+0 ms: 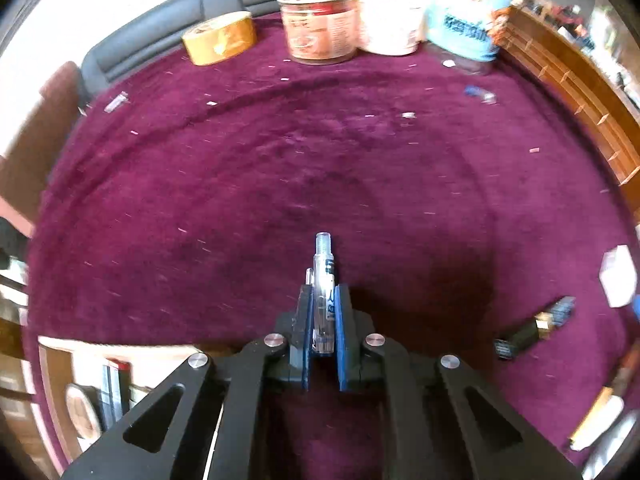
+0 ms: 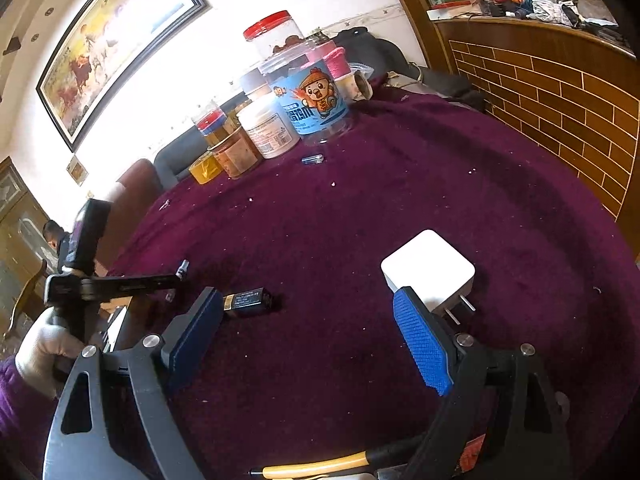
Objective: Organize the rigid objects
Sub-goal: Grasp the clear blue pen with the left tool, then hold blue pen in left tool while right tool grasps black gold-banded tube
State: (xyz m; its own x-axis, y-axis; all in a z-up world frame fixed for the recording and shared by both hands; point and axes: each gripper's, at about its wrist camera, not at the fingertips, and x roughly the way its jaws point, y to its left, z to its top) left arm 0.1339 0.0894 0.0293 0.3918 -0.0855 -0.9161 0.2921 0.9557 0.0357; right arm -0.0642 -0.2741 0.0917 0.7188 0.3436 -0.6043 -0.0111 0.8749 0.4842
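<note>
Landmark: the clear plastic jar with the blue cartoon label [image 2: 316, 108], standing at the far edge of the plum-purple plush tablecloth [image 2: 360, 220]; every place below is told from it.
Tape roll: a yellow-brown roll of packing tape [image 1: 219, 38] lies far left of the jar, in the same back row, seemingly parked out of the working area.
Left gripper [image 1: 323, 300]: well nearer the viewer than the jar; its blue pads are closed tight on a clear plastic pen barrel [image 1: 325, 280], gripped along its length so the threaded tip juts out ahead and is likely free to be aimed.
Jar cluster: brown-labelled [image 1: 318, 28] and white tubs [image 1: 390, 20] stand touching just left of the jar, a likely collecting point.
Cap: a small blue-and-clear pen cap [image 2: 312, 159] lies just in front of the jar.
Black box: a small black rectangular block with a gold end [image 2: 249, 301] lies well in front and to the left.
Right gripper [image 2: 308, 336]: jaws wide apart, holding nothing.
Charger: a white square plug adapter [image 2: 429, 270], prongs toward the viewer, sits well in front of the jar, just beyond the right pad, probably the next pick.
</note>
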